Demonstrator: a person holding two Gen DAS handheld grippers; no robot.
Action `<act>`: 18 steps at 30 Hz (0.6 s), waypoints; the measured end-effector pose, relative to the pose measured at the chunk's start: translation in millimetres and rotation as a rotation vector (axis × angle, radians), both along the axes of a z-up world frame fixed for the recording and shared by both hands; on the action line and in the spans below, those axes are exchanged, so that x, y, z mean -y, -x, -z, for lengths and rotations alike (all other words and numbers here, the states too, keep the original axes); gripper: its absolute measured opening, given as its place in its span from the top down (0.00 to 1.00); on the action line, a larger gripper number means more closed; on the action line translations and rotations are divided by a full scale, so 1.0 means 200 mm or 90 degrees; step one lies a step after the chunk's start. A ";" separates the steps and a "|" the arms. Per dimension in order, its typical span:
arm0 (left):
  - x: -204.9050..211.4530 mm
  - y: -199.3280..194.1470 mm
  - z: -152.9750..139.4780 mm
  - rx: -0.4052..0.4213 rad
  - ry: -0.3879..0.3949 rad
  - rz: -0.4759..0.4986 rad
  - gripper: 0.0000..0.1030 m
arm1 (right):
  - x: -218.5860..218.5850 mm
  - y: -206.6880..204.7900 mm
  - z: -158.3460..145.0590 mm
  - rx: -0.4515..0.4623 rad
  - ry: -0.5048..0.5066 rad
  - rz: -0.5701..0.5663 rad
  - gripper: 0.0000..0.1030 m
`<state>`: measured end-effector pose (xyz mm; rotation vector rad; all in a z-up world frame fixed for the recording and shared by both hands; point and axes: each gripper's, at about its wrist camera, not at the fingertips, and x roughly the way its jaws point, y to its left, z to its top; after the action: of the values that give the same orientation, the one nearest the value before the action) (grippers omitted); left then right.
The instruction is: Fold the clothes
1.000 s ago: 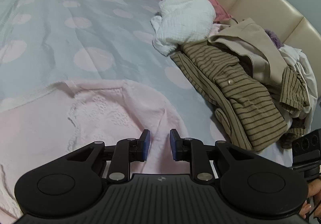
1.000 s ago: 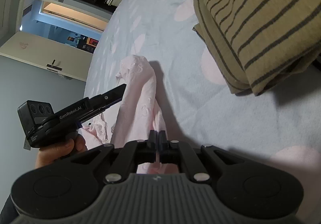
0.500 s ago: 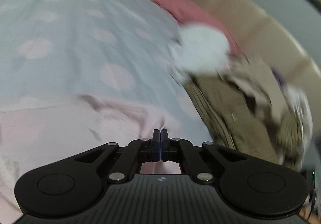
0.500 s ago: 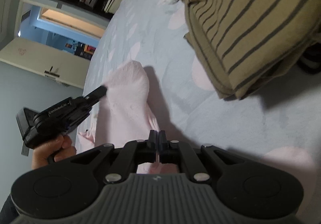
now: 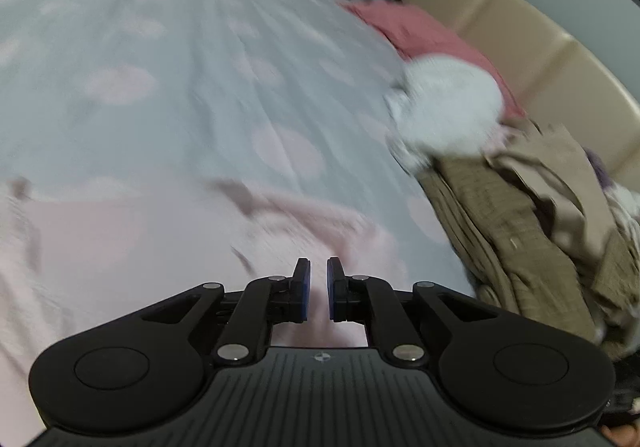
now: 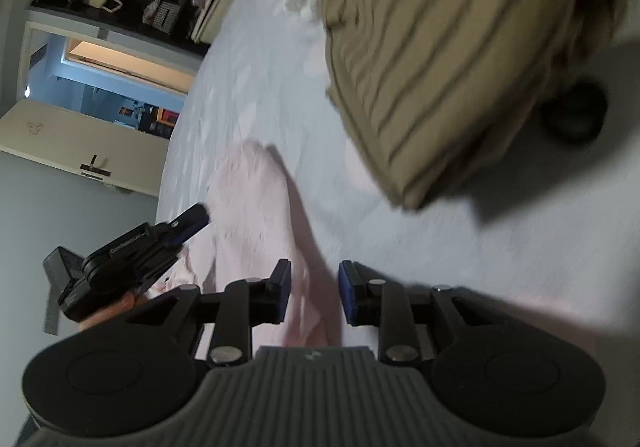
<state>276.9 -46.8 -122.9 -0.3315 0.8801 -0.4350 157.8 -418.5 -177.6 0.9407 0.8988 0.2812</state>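
Garment [image 5: 120, 247] on bed [image 5: 180, 67]; clothes pile [image 5: 520, 227] right, seemingly touching pillow [image 5: 420, 31].

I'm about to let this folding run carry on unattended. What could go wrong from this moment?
Both grippers are open over the pink garment, so nothing holds the fold; it may relax or spring back. The right gripper has pink cloth lying between its jaws and could drag it if it moves off. The striped brown shirt in the pile sits close by, so a careless sweep might snag it. Both views are blurred.
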 end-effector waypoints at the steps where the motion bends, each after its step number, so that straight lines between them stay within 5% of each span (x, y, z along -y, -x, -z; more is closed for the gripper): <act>1: -0.03 0.00 -0.01 0.008 0.001 -0.021 0.95 | 0.00 0.00 -0.01 0.010 0.000 -0.002 0.71; 5: -0.06 0.06 -0.10 0.067 0.011 -0.005 0.95 | -0.05 0.02 -0.07 0.053 -0.004 -0.045 0.72; 8: 0.01 0.19 -0.13 0.091 0.009 0.131 0.95 | -0.16 0.04 -0.11 0.082 0.023 -0.116 0.72; 12: 0.08 0.31 -0.04 0.051 -0.065 0.211 0.95 | -0.27 0.04 -0.08 0.052 0.083 -0.176 0.72; 14: 0.12 0.37 0.02 0.025 -0.114 0.238 0.95 | -0.28 0.04 -0.05 0.024 0.117 -0.180 0.92; 16: 0.15 0.42 0.07 0.000 -0.156 0.263 0.95 | -0.24 0.07 -0.04 0.023 0.104 -0.162 0.89; 18: 0.06 0.43 0.03 0.008 -0.094 0.230 0.95 | -0.17 0.12 -0.09 0.050 0.072 -0.142 0.80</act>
<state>190.1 -59.6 -128.8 -0.0326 0.9575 -0.7004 134.6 -383.6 -159.8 0.7201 0.9379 0.4508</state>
